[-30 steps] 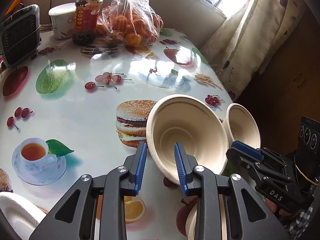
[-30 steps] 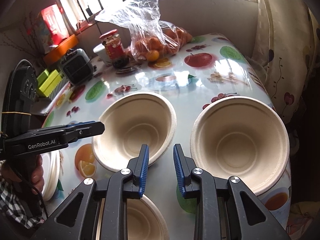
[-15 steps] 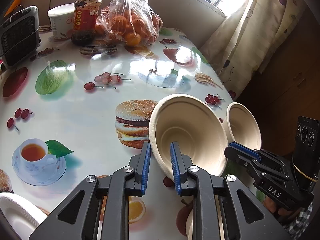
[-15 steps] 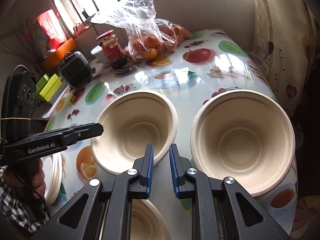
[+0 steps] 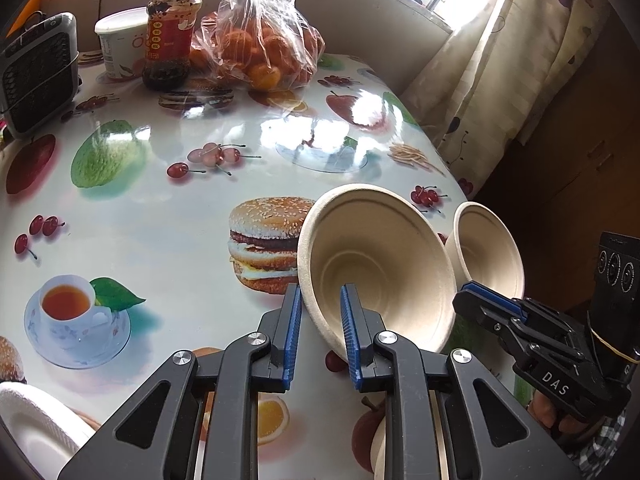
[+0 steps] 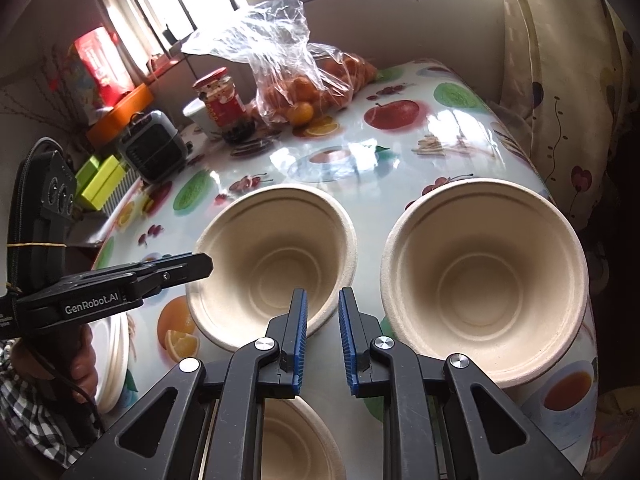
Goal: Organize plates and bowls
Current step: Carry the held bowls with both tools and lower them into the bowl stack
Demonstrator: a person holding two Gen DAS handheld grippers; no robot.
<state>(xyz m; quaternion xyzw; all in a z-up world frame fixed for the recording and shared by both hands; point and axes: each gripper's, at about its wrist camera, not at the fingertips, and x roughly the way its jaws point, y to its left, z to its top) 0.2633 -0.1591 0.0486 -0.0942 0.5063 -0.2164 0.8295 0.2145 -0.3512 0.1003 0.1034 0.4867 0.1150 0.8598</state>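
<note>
Two beige pulp bowls sit side by side on the fruit-print table. My left gripper [image 5: 320, 320] is shut on the near rim of the left bowl [image 5: 376, 264], one finger inside and one outside, and the bowl leans toward the right. In the right wrist view the left gripper [image 6: 200, 264] meets this bowl [image 6: 276, 256] at its left rim. My right gripper [image 6: 322, 316] is shut with nothing between its pads, over the gap between that bowl and the right bowl [image 6: 484, 280]. A third bowl [image 6: 300, 440] lies under the right gripper. White plates [image 6: 116, 360] are stacked at the left edge.
At the far side stand a bag of oranges [image 5: 260, 48], a red-labelled jar [image 5: 170, 36], a white tub [image 5: 120, 44] and a small grey heater [image 5: 36, 68]. A curtain [image 5: 500, 72] hangs past the table's right edge. A person's hand [image 6: 80, 360] holds the left gripper's handle.
Both pairs of jaws have narrowed. The left ones have closed on the left bowl's rim, and that bowl now leans a little more. The right ones have closed on nothing.
</note>
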